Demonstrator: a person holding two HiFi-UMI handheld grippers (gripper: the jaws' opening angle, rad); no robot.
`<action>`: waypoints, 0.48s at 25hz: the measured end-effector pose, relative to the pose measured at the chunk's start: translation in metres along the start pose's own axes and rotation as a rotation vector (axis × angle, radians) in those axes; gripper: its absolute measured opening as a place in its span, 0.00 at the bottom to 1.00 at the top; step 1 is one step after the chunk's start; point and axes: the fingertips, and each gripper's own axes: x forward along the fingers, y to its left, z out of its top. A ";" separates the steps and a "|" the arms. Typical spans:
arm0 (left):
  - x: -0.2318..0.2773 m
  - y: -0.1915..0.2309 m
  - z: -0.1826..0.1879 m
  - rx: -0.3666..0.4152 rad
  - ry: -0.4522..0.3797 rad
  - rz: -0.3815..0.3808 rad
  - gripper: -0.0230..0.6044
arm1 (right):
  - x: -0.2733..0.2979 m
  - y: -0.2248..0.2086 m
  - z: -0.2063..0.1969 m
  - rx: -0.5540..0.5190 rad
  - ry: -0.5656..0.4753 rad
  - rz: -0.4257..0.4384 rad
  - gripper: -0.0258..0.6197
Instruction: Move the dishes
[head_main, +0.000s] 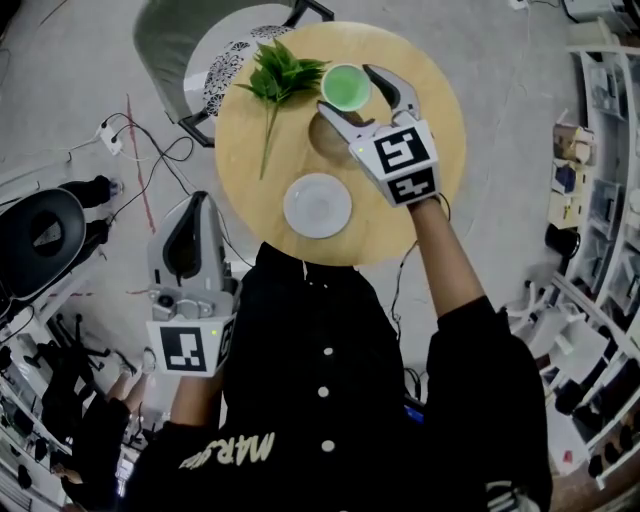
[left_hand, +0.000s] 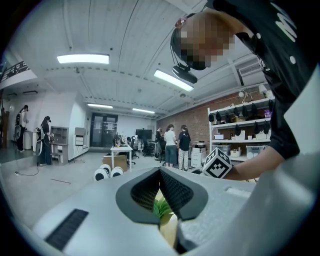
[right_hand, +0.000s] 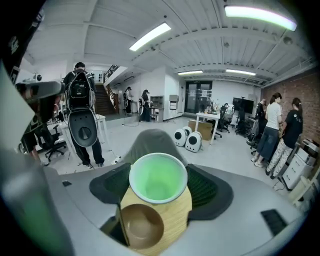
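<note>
No brand names anywhere. The only writing is white lettering on the person's black shirt (head_main: 300, 400), upside down, and I can't read it. Left gripper (head_main: 196, 204) is off the table's near-left edge, clamped shut with nothing in it. On the round wooden table (head_main: 440, 100) there's one leafy green sprig (head_main: 280, 72), one white plate (head_main: 317, 205) near the front edge, one brown wooden bowl (right_hand: 142, 226) and one green bowl (head_main: 346, 87) at the far side. Right gripper (head_main: 345, 89) has its pads against both sides of the green bowl, grasping it.
</note>
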 end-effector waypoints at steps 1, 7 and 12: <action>-0.002 -0.001 0.002 0.002 -0.004 -0.003 0.04 | -0.004 0.009 0.004 -0.005 -0.004 0.011 0.59; -0.011 -0.006 0.010 0.031 -0.027 -0.013 0.04 | -0.015 0.058 0.012 -0.039 -0.010 0.066 0.59; -0.020 -0.009 0.014 0.065 -0.023 -0.017 0.04 | -0.018 0.091 0.007 -0.063 0.003 0.096 0.59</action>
